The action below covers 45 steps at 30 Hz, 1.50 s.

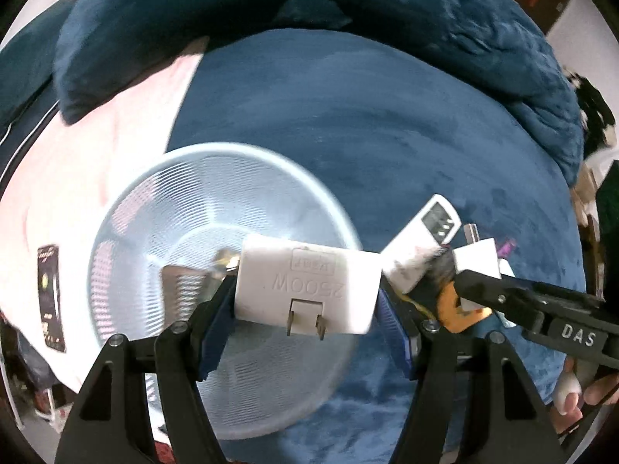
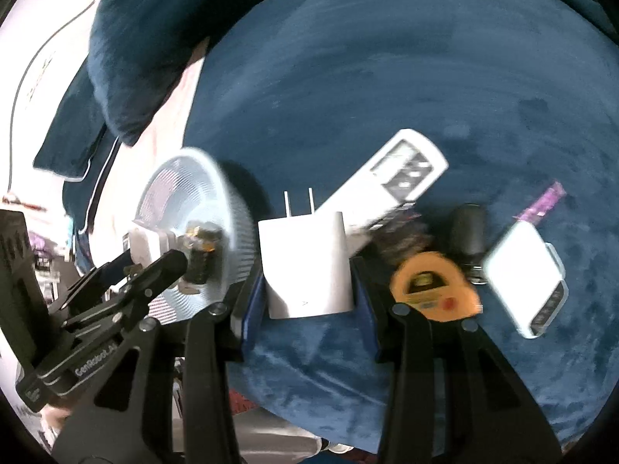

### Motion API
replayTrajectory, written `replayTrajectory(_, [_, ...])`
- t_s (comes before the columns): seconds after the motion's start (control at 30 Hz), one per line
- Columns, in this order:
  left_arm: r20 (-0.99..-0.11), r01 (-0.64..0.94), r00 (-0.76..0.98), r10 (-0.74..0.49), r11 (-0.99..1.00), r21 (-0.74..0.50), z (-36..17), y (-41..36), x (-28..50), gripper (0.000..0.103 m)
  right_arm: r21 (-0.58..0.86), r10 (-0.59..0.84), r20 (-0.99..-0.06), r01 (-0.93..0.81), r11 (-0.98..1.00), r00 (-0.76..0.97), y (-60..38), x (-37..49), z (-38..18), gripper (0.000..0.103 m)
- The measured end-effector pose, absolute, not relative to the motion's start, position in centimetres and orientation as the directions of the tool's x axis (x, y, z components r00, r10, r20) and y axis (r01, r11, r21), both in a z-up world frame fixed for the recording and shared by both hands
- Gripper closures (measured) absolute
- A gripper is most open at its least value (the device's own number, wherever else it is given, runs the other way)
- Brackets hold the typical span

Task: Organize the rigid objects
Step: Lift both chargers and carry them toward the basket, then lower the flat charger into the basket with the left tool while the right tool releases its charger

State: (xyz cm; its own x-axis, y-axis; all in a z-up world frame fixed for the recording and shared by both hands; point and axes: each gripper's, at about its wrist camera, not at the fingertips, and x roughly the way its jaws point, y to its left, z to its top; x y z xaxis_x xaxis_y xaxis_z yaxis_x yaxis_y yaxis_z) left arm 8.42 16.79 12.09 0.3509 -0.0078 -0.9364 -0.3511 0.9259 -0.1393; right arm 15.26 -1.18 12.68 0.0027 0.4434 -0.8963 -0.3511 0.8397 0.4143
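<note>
My left gripper point(image 1: 305, 297) is shut on a white plug adapter point(image 1: 305, 290) marked 2500W and holds it over a pale blue mesh basket point(image 1: 154, 201). My right gripper point(image 2: 309, 294) is shut on a white USB charger point(image 2: 305, 263) with its two prongs pointing up. It shows in the left wrist view too point(image 1: 476, 259). On the blue blanket lie a white remote point(image 2: 390, 181), an orange tape measure point(image 2: 429, 290), a black object point(image 2: 468, 228) and a white power bank point(image 2: 526, 270). A small brassy item point(image 1: 226, 259) lies in the basket.
Dark blue pillows point(image 1: 154, 27) lie behind the basket on a pink sheet point(image 1: 77, 178). A black card point(image 1: 50, 294) lies on the sheet at the left. A purple packet point(image 2: 541, 201) lies beyond the power bank. The blanket point(image 2: 348, 77) stretches behind the objects.
</note>
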Motion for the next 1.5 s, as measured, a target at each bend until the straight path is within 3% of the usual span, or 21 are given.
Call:
replayTrajectory(0.47, [-0.950, -0.478, 0.311, 0.031, 0.869, -0.128, 10.3, 23.6, 4.5, 0.033, 0.421, 0.443, -0.894, -0.475, 0.773, -0.071, 6.7, 11.5, 12.2, 0.060])
replayTrajectory(1.5, [-0.962, -0.530, 0.271, 0.043, 0.841, -0.112, 8.6, 27.3, 3.0, 0.033, 0.383, 0.382, -0.917, -0.515, 0.767, -0.113, 9.5, 10.5, 10.1, 0.060])
